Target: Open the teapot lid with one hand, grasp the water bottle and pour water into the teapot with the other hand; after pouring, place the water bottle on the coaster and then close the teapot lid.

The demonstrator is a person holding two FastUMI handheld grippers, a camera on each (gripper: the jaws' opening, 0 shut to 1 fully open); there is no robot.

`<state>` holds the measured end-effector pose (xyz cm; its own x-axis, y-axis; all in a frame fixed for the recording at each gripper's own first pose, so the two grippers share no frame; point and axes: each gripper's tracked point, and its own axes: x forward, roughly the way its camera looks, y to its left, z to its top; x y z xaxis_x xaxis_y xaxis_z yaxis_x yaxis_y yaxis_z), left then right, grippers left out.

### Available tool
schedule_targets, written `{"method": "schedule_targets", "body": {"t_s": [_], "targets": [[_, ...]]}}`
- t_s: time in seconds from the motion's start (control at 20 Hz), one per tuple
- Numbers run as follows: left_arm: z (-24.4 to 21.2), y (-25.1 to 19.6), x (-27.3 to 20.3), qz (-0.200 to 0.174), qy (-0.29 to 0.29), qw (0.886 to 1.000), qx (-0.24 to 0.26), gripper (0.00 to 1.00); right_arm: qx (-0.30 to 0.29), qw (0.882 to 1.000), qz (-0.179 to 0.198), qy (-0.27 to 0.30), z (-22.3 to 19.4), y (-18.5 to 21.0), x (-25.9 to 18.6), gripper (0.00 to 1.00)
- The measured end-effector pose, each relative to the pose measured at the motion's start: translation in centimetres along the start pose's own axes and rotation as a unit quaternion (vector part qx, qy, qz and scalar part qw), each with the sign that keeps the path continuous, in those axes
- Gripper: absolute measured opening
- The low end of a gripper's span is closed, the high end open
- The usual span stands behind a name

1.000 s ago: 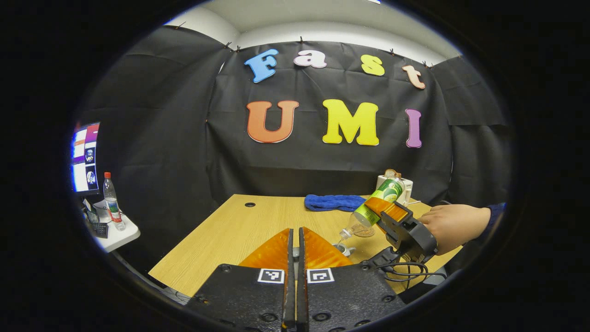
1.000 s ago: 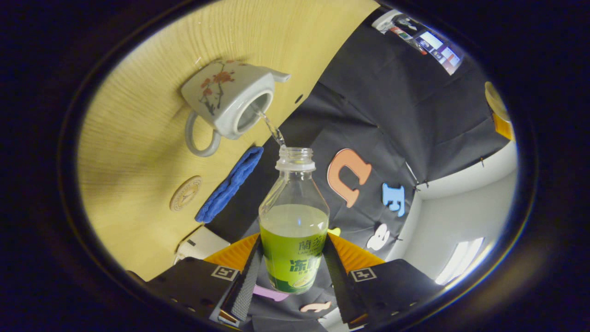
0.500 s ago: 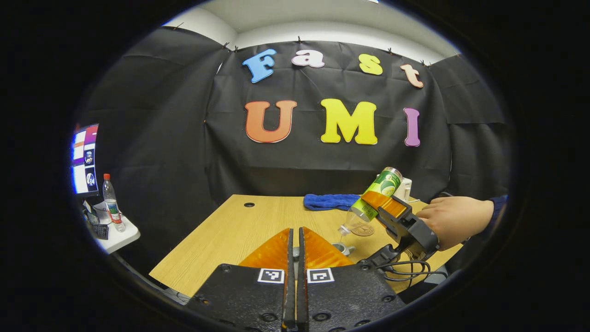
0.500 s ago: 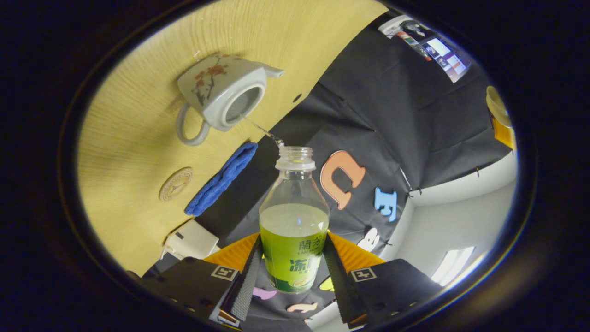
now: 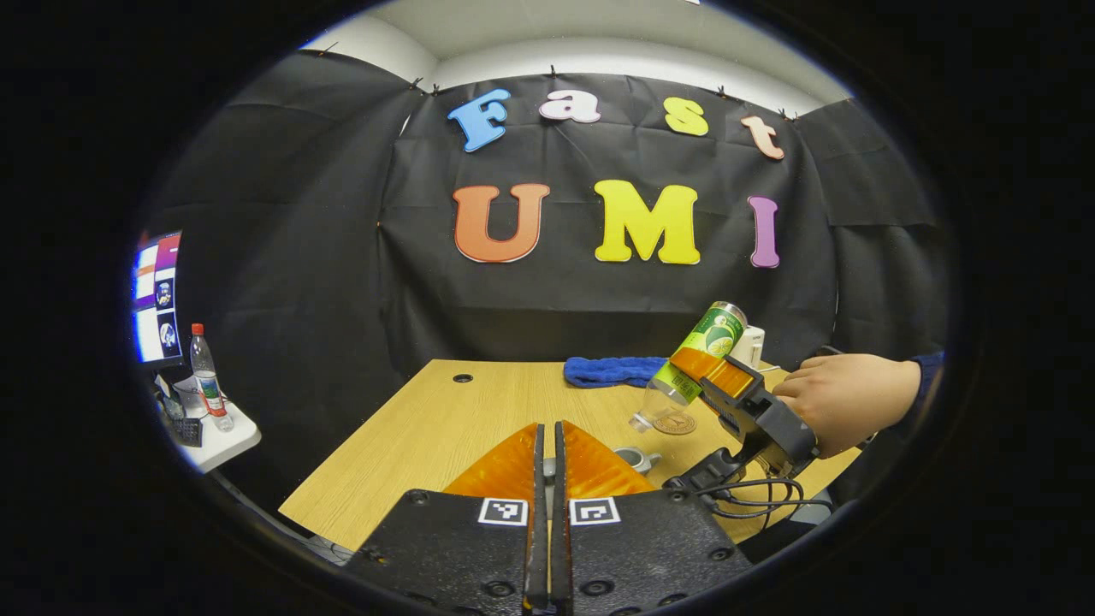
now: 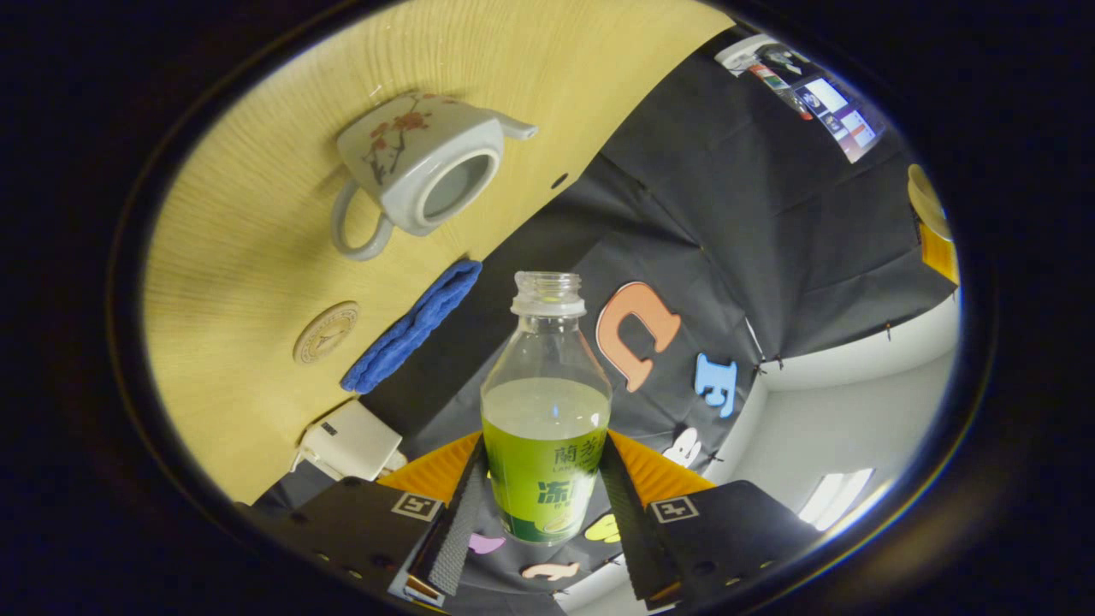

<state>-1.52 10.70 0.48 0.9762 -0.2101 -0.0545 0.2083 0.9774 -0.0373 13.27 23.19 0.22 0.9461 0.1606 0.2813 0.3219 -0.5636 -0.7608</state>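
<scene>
We logged the right gripper (image 6: 543,505) clamped on the water bottle (image 6: 546,419), both fingers pressing its green label, mouth uncapped and tilted toward the table (image 6: 257,257). No stream left the mouth. The teapot (image 6: 419,171) sat lidless on the table, with the coaster (image 6: 325,332) nearby and a blue cloth (image 6: 411,338) beside it. The left gripper (image 5: 550,496) had its fingers together; whether the lid sat between them we could not tell.

Left gripper view: low, level over table (image 5: 445,428), facing back wall; right gripper view: rolled, close behind water bottle (image 6: 546,411); shared: blue cloth (image 5: 609,371), coaster (image 6: 325,332), bottle.
</scene>
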Motion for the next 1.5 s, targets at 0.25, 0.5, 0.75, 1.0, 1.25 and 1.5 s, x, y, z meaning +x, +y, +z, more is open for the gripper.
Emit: {"method": "schedule_targets", "body": {"t_s": [0.25, 0.5, 0.75, 1.0, 1.25, 1.5], "targets": [[-0.2, 0.1, 0.1, 0.003, 0.003, 1.000, 0.001, 0.04, 0.002, 1.000, 0.006, 0.003, 0.0, 1.0, 0.1, 0.73], [0.2, 0.3, 0.1, 0.011, -0.006, 1.000, 0.004, 0.04, 0.087, 0.995, 0.041, 0.011, -0.6, 3.1, 0.2, 0.73], [0.2, 0.5, 0.1, 0.015, -0.006, 1.000, 0.001, 0.04, 0.216, 0.972, 0.085, 0.022, -1.0, 5.7, -0.7, 0.73], [0.8, 0.1, 0.1, 0.013, -0.015, 1.000, -0.001, 0.04, 0.429, 0.893, 0.131, 0.042, -1.9, 8.5, -1.2, 0.73], [0.8, -0.2, 0.4, 0.011, -0.018, 1.000, -0.013, 0.04, 0.576, 0.804, 0.136, 0.061, -3.9, 10.0, -0.6, 0.75], [1.1, -0.4, 0.5, 0.011, -0.024, 0.999, -0.020, 0.04, 0.720, 0.670, 0.157, 0.092, -6.3, 11.7, 0.7, 0.73]]}}
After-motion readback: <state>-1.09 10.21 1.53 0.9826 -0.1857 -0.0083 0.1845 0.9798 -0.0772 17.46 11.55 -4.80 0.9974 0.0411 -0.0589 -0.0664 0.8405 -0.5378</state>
